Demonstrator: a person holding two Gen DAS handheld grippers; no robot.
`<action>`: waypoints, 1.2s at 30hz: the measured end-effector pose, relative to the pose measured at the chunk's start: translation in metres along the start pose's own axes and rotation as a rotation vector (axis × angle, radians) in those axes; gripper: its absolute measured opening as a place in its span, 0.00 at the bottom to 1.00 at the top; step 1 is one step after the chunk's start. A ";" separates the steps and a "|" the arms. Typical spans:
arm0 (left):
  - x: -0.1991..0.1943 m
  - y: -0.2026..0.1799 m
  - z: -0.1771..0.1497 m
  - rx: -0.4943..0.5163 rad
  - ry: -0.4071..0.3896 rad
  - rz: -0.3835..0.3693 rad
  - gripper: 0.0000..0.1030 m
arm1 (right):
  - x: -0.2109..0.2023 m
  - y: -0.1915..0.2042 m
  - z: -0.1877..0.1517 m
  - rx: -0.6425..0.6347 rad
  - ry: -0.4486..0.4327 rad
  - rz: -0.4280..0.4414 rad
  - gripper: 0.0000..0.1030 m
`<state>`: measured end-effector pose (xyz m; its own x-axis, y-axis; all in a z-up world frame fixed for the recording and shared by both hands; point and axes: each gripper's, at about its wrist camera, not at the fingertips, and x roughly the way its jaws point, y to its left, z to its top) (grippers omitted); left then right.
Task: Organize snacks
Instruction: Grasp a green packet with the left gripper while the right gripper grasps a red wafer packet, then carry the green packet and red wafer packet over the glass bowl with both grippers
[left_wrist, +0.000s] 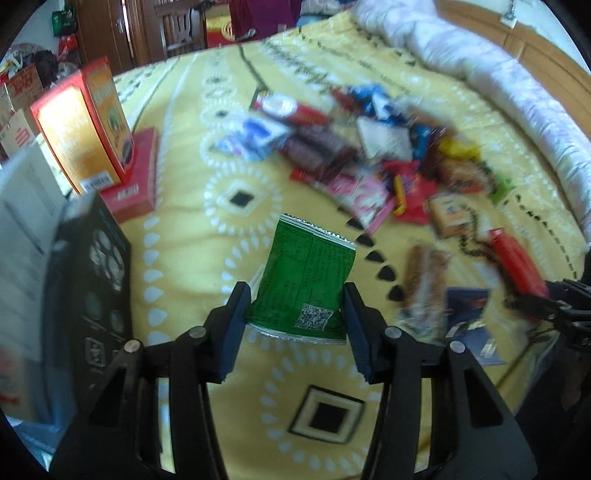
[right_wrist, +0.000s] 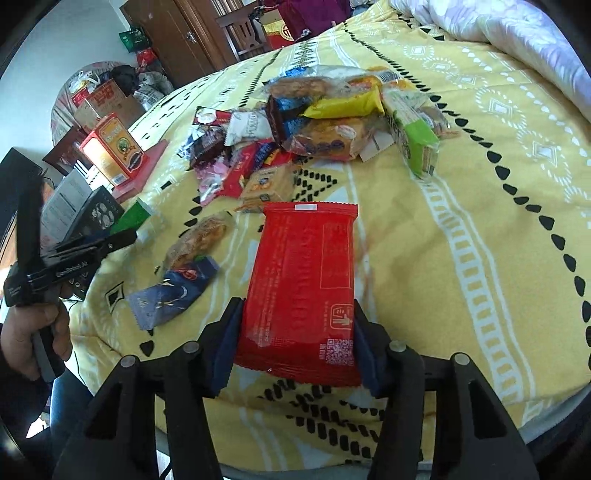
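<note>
Over the yellow bed (right_wrist: 461, 192), the right gripper (right_wrist: 295, 332) angles steeply down, pinching a red snack packet (right_wrist: 301, 280). The left gripper (left_wrist: 295, 314), tilted alike near the bed's left edge, pinches a green snack packet (left_wrist: 303, 280).

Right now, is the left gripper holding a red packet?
No. The left gripper is clamped on a green packet; the red packet sits in the right gripper.
</note>
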<state>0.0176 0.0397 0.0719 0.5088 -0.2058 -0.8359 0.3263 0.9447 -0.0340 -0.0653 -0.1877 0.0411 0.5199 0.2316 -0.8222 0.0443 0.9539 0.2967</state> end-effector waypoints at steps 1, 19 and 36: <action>-0.009 -0.001 0.001 0.001 -0.018 -0.001 0.49 | -0.002 0.002 0.001 -0.003 -0.005 0.001 0.56; -0.151 0.092 0.024 -0.161 -0.315 0.162 0.49 | -0.061 0.094 0.051 -0.196 -0.156 0.048 0.56; -0.218 0.190 -0.023 -0.399 -0.419 0.351 0.50 | -0.070 0.303 0.094 -0.493 -0.204 0.289 0.56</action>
<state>-0.0491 0.2702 0.2350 0.8229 0.1248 -0.5543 -0.1931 0.9789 -0.0664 -0.0083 0.0675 0.2347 0.6074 0.4998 -0.6175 -0.4979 0.8452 0.1944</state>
